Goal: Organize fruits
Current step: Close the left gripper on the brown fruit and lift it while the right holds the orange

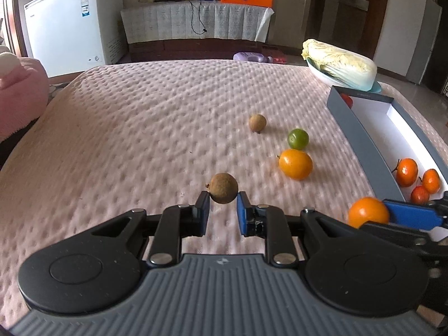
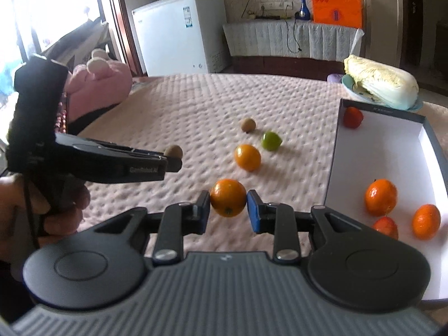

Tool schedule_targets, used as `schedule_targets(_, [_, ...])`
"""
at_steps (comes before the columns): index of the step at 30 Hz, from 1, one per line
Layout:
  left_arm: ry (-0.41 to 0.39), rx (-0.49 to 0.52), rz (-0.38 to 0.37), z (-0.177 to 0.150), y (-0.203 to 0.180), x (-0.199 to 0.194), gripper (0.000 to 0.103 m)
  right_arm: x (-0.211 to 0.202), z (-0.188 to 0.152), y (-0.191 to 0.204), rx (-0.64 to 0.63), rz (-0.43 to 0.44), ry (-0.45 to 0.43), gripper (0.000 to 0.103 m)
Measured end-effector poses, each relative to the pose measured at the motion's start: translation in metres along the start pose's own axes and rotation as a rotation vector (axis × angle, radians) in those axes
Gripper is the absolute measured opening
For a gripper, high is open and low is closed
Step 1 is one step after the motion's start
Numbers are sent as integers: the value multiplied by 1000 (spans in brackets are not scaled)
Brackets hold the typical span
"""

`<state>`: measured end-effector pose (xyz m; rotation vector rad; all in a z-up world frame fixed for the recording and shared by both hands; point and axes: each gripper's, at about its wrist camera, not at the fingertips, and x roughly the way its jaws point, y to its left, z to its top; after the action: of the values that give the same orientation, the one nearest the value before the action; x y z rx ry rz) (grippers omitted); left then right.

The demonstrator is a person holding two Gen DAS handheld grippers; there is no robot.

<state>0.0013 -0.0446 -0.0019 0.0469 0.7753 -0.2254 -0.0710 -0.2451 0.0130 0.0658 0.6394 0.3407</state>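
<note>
My left gripper [image 1: 223,196] is shut on a brown longan [image 1: 224,188] and holds it above the pink bedspread [image 1: 140,128]; it also shows in the right wrist view [image 2: 173,154]. My right gripper [image 2: 228,199] is shut on an orange fruit [image 2: 228,197], also seen at the lower right of the left wrist view [image 1: 368,212]. On the spread lie a second longan [image 1: 257,123], a green fruit [image 1: 298,139] and a yellow-orange fruit [image 1: 295,164]. The grey box with a white inside [image 2: 392,145] at the right holds several small oranges [image 2: 380,196] and a red fruit [image 2: 353,117].
A napa cabbage [image 2: 383,84] lies on a light blue plate behind the box. A pink plush toy [image 2: 103,84] sits at the left edge of the bed. A white freezer [image 2: 173,30] and a covered cabinet [image 2: 294,39] stand beyond the bed.
</note>
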Motion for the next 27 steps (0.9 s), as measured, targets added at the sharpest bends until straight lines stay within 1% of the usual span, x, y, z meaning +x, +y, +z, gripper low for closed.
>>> schedule_targets(6, [-13, 23, 7, 0, -5, -4, 25, -13, 2, -1, -10, 15, -54, 32])
schedule_targets(10, [-23, 34, 18, -1, -6, -8, 24, -22, 3, -7, -1, 7, -85, 32])
schedule_targets(19, [-62, 11, 14, 3, -9, -19, 24, -41, 3, -23, 29, -9, -144, 32])
schedule_targets(24, [-61, 16, 9, 4, -16, -18, 23, -50, 2, -31, 45, -23, -169, 32])
schedule_targets(26, [-58, 14, 4, 4, -17, -17, 18, -53, 2, -36, 58, -35, -176, 32])
schedule_targets(27, [-57, 15, 1, 4, -18, -17, 18, -55, 1, -39, 64, -39, -177, 32])
